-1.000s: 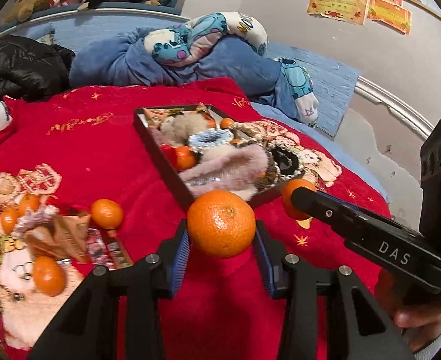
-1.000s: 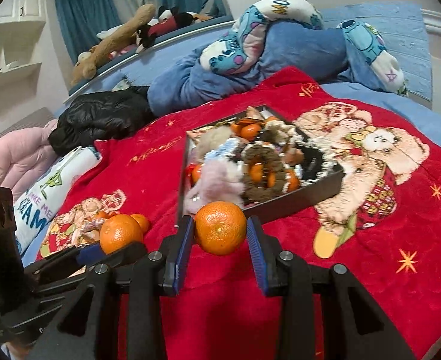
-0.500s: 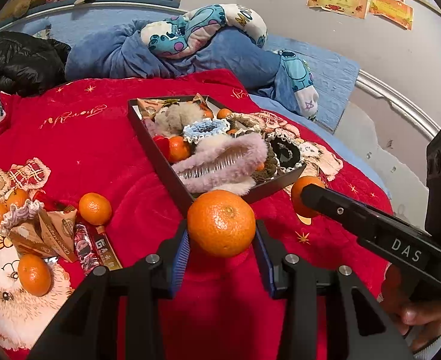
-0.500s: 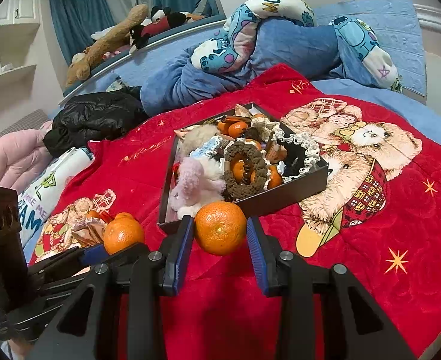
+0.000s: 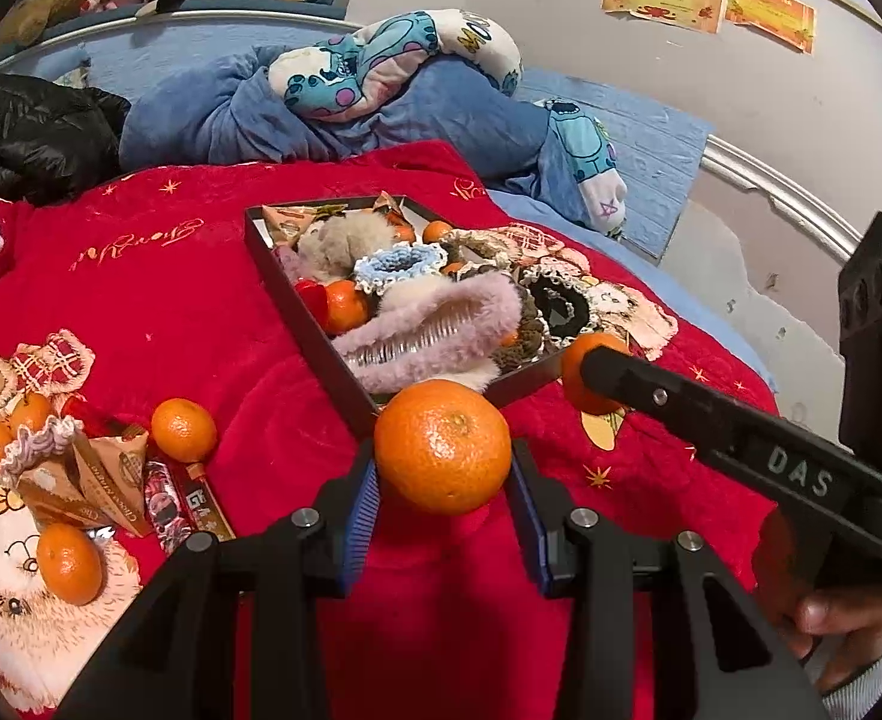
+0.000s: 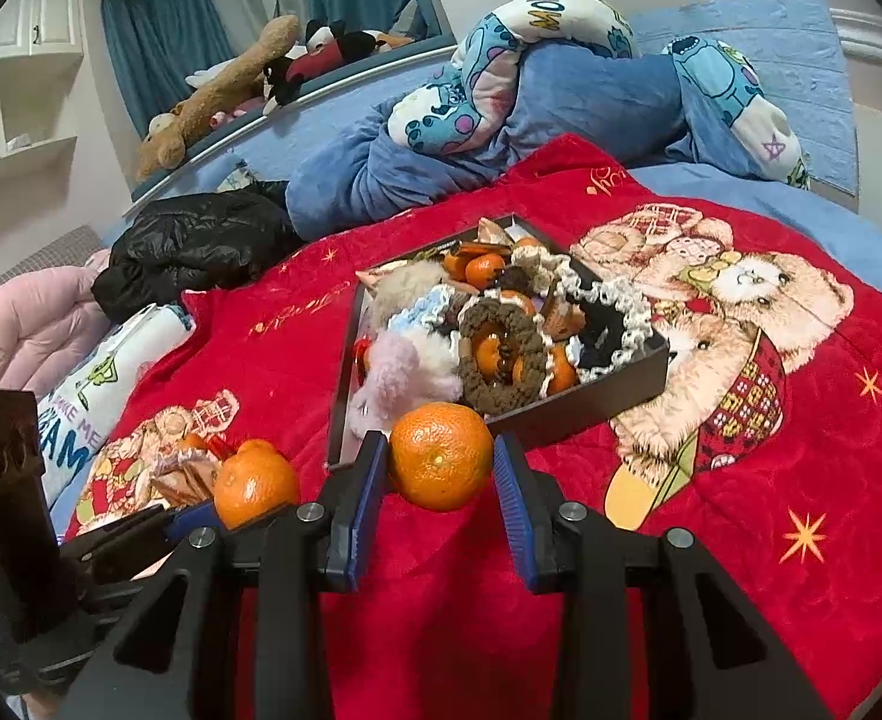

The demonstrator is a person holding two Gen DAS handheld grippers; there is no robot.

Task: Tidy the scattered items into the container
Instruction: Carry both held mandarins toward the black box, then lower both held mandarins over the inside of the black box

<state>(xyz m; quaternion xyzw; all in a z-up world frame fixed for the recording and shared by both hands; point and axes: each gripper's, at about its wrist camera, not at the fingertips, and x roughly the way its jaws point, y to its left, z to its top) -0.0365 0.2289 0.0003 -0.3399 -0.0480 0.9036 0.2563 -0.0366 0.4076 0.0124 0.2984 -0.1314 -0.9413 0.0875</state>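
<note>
My left gripper [image 5: 443,480] is shut on a tangerine [image 5: 442,445], held above the red blanket just short of the black tray's [image 5: 345,381] near corner. My right gripper [image 6: 441,474] is shut on another tangerine [image 6: 441,455], near the tray's [image 6: 567,411] front wall. The tray holds hair scrunchies, a pink fluffy clip [image 5: 435,330] and several tangerines. The right gripper's tangerine also shows in the left wrist view [image 5: 579,372]; the left one shows in the right wrist view [image 6: 255,483].
Loose tangerines [image 5: 184,429] [image 5: 69,563], a snack packet [image 5: 105,486], candy bars [image 5: 186,501] and a scrunchie [image 5: 36,438] lie on the red blanket [image 5: 171,312] at the left. Blue bedding and a plush [image 5: 381,66] lie behind the tray; a black jacket [image 5: 27,132] is far left.
Both grippers have moved forward and risen a little with their tangerines; the tray looks nearer and lower in both views.
</note>
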